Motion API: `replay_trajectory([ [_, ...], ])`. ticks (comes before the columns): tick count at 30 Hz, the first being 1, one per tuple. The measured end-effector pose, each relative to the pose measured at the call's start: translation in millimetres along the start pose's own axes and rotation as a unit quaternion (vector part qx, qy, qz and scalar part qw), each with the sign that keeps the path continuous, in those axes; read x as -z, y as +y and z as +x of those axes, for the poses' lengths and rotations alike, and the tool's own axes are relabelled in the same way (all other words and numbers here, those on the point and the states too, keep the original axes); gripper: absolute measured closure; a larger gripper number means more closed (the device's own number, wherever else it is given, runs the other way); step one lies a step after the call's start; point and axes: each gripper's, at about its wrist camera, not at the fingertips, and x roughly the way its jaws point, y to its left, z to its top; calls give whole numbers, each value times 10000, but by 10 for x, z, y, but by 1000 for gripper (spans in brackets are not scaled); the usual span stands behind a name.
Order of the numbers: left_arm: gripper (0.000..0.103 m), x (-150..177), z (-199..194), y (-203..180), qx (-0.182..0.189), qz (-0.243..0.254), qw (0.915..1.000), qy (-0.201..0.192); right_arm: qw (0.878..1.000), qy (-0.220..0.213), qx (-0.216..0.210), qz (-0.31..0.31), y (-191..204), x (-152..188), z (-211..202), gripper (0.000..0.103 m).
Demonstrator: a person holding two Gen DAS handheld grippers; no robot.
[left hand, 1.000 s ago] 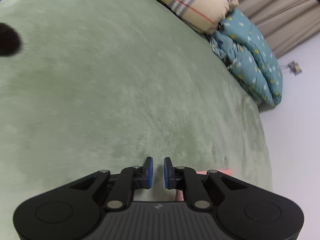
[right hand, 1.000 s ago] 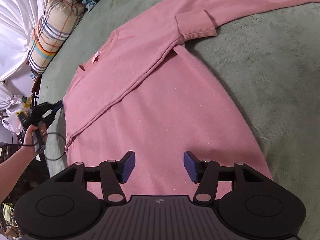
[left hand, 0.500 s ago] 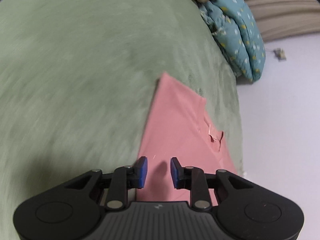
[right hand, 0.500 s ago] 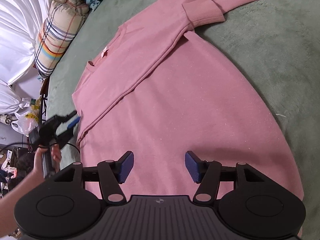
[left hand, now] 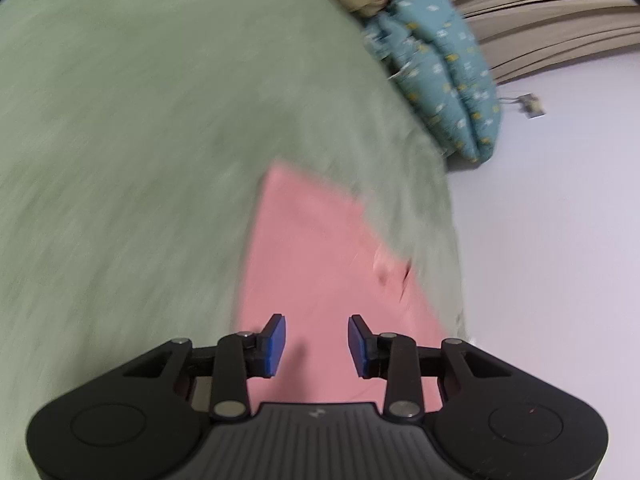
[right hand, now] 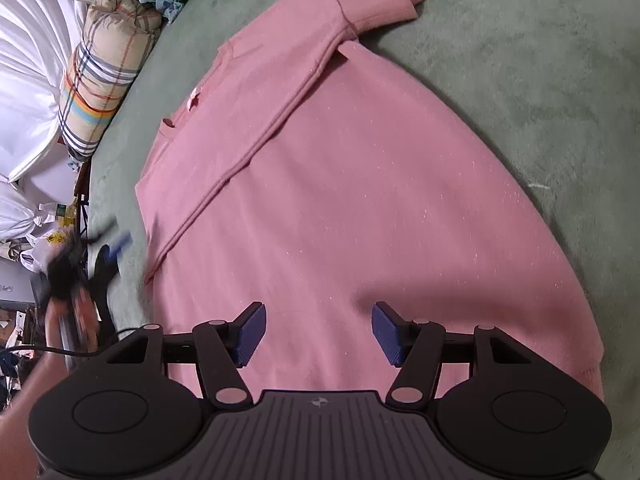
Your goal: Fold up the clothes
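Note:
A pink long-sleeved sweater (right hand: 360, 184) lies flat on the green bed cover (right hand: 540, 60). One sleeve is folded across its body, cuff (right hand: 376, 4) at the far side. My right gripper (right hand: 318, 330) is open and empty, hovering over the sweater's lower body. My left gripper (left hand: 316, 340) is open and empty above the sweater's shoulder part (left hand: 320, 248); this view is blurred by motion. The left gripper also shows blurred in the right wrist view (right hand: 100, 256), beside the sweater's left edge.
A rolled plaid quilt (right hand: 108, 68) and a teal patterned quilt (left hand: 444, 80) lie at the bed's far end. A pale wall (left hand: 560, 240) borders the bed. White bags and clutter (right hand: 28, 216) stand beyond the bed's left edge.
My left gripper has opened wider and swung over the sweater's shoulder. My right gripper has shifted slightly over the sweater body and stays open.

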Motion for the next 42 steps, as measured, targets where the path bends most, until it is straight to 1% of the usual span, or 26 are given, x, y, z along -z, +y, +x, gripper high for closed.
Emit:
replay_trajectory([
  [2, 71, -275, 242, 49, -600, 164, 9979, -169, 10000, -21, -48, 78, -1, 7, -4, 45],
  [4, 72, -384, 333, 125, -791, 39, 9965, -270, 9999, -52, -89, 112, 3, 5, -13, 44],
  [5, 76, -431, 372, 163, -867, -33, 9957, -319, 9999, -65, -96, 121, 2, 1, -16, 43],
  [7, 90, -446, 388, 194, -648, -173, 9973, -290, 9998, -73, -101, 171, -17, -13, -8, 42],
  [9, 90, -432, 432, 187, -520, -94, 9984, -204, 9998, -48, -73, 202, -42, -32, 10, 42],
  [10, 90, -427, 452, 194, -566, -17, 9983, -167, 9997, -33, -50, 217, -57, -44, 22, 42],
  [11, 98, -418, 469, 182, -684, 54, 9974, -199, 9997, -22, -32, 230, -71, -57, 31, 42],
  [12, 98, -408, 486, 162, -818, 125, 9963, -249, 9997, -28, -32, 236, -79, -74, 32, 42],
  [14, 103, -449, 472, 102, -1057, 233, 9921, -635, 9997, -54, -30, 231, -85, -99, 22, 42],
  [17, 103, -534, 526, 123, -1478, 268, 9856, -776, 9997, -110, 5, 203, -90, -140, 4, 42],
  [20, 103, -567, 495, 165, -1412, 114, 9876, -674, 9989, -470, 36, 67, -76, -268, -83, 42],
  [21, 101, -570, 459, 160, -1383, 59, 9883, -633, 9976, -695, 10, -22, -65, -340, -137, 42],
  [22, 94, -574, 424, 152, -1356, 3, 9890, -588, 9923, -1224, -79, -182, -48, -517, -254, 41],
  [24, 69, -512, 262, 143, -1215, -118, 9916, -433, 9818, -1867, -347, 22, -165, -826, -325, 30],
  [25, 54, -457, 161, 130, -1151, -138, 9925, -382, 9766, -2074, -463, 347, -288, -979, -308, 26],
  [26, 50, -389, 42, 116, -1113, -136, 9931, -339, 9715, -2163, -554, 796, -432, -1109, -256, 25],
  [28, 50, -263, -147, 63, -975, -221, 9947, -255, 9472, -2140, -1029, 2156, -882, -1384, -12, 27],
  [30, 41, -109, -319, 43, -876, -458, 9947, -295, 9181, -1937, -1334, 3192, -1186, -1481, 231, 31],
  [31, 31, -36, -397, 34, -835, -579, 9943, -324, 9036, -1845, -1426, 3594, -1290, -1494, 332, 34],
  [32, 22, 51, -474, 23, -844, -684, 9934, -362, 8948, -1912, -1524, 3735, -1322, -1482, 360, 34],
  [34, 18, 240, -603, 11, -937, -867, 9909, -421, 8791, -2089, -1757, 3907, -1349, -1481, 408, 38],
  [35, 18, 338, -649, 14, -1021, -944, 9893, -433, 8795, -2145, -1802, 3847, -1336, -1489, 411, 44],
  [37, 18, 499, -729, 37, -1193, -1110, 9857, -424, 8806, -2158, -1873, 3780, -1312, -1504, 435, 79],
  [38, 18, 599, -790, 59, -1244, -1142, 9848, -420, 8835, -2130, -1873, 3727, -1292, -1522, 460, 86],
  [40, 18, 757, -896, 59, -1362, -1069, 9841, -400, 8901, -2186, -1766, 3588, -1230, -1555, 452, 90],
  [42, 18, 872, -980, 37, -1526, -870, 9839, -338, 9087, -2400, -1410, 3111, -1066, -1602, 342, 90],
])
